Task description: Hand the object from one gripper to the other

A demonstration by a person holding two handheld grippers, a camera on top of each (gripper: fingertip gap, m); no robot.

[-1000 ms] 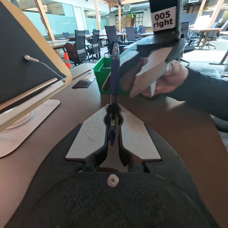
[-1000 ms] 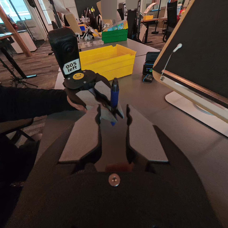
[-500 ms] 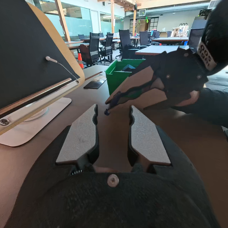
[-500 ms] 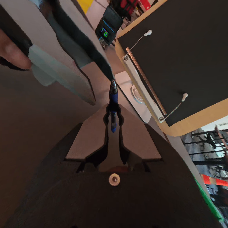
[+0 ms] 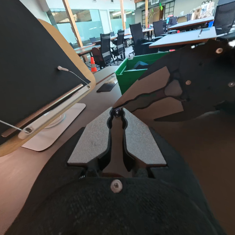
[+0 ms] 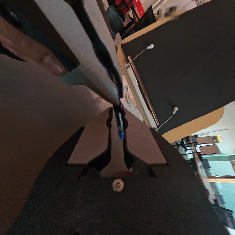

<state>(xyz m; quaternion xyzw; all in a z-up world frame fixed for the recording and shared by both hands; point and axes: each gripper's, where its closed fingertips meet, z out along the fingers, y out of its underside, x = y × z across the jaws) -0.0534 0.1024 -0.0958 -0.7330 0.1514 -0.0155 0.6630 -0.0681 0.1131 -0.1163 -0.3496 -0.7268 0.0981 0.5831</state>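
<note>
I see a brown desk (image 5: 190, 146) in an open office, rows of black chairs (image 5: 105, 50) and long tables behind. A black board (image 5: 31, 61) with a wooden edge stands on a white base (image 5: 53, 134) to my left; a green bin (image 5: 128, 80) sits farther along the desk, an orange cone (image 5: 93, 65) on the floor beyond. The desk right of my grippers lies bare.

Left gripper (image 5: 116, 111): fingers drawn in at the tips around the dark end of the blue pen (image 6: 120, 127). Right gripper (image 6: 117, 111): jaws narrowed beside the pen's barrel; contact looks loose, I cannot tell for sure. The two tips meet nose to nose above the desk.

No readable writing in either view.
</note>
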